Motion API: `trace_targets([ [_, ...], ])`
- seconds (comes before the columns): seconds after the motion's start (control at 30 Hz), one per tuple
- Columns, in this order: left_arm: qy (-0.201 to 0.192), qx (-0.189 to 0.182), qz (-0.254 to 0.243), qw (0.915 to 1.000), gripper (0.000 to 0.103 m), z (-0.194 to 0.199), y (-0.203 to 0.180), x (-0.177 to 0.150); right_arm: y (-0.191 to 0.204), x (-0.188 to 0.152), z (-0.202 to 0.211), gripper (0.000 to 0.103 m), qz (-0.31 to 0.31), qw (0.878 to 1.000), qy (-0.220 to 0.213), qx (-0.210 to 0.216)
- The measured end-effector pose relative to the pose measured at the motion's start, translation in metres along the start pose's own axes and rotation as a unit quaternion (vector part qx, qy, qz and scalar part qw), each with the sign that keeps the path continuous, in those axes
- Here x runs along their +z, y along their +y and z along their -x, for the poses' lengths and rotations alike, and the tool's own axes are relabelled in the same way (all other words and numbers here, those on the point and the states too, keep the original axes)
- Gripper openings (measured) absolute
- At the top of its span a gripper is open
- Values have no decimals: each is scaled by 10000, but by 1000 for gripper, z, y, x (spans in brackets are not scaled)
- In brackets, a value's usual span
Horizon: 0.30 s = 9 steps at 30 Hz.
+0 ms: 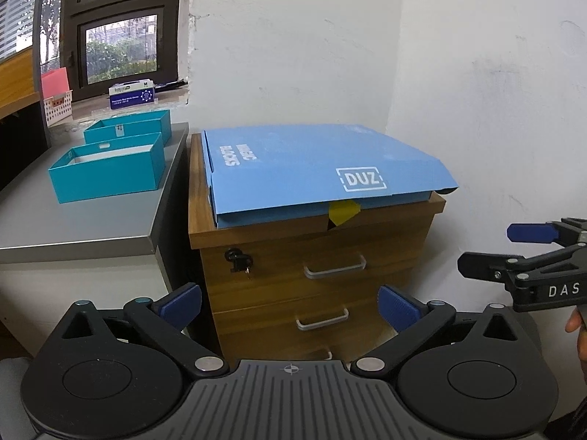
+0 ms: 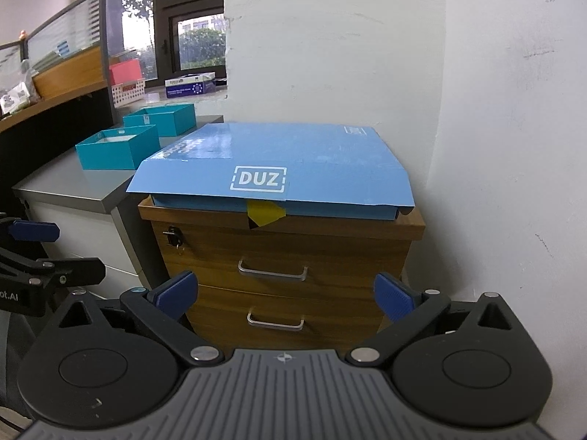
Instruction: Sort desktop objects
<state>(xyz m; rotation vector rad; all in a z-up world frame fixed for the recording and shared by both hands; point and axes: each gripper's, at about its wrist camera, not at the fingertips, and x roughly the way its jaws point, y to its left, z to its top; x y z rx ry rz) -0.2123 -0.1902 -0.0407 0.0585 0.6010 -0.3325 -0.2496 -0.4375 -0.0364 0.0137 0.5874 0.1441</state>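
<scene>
Ahead of me a white plaster wall [image 2: 330,55] meets a second white wall [image 2: 513,128] in a corner; both carry scuffs and grey marks. A wooden drawer cabinet [image 2: 286,253] with two metal handles and a key in its lock stands in that corner. Beside it sits a grey tabletop [image 1: 73,216]. Dark-framed windows [image 1: 121,51] admit daylight, with foliage outside. A wood-trimmed office partition [image 2: 69,62] stands at far left.

"DUZ" on blue box [image 2: 279,154] flap, "DAS" on right gripper [image 1: 513,249]

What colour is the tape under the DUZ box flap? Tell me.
Yellow tape, clearest in the right wrist view.
</scene>
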Motion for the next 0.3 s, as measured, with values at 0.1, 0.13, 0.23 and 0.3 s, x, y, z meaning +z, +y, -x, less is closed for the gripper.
trace_targets([
  [0.1, 12, 34, -14, 10000, 103, -1, 0, 0, -1, 1, -3, 103, -13, 10000, 26, -6],
  [0.13, 16, 39, -17, 10000, 103, -1, 0, 0, 0, 1, -3, 103, -6, 10000, 36, -12],
  [0.23, -18, -12, -4, 10000, 103, -1, 2, 0, 1, 2, -6, 103, 24, 10000, 57, -28],
  [0.3, -40, -9, 11, 10000, 103, -1, 3, 1, 2, 4, -8, 103, 61, 9999, 75, -32],
])
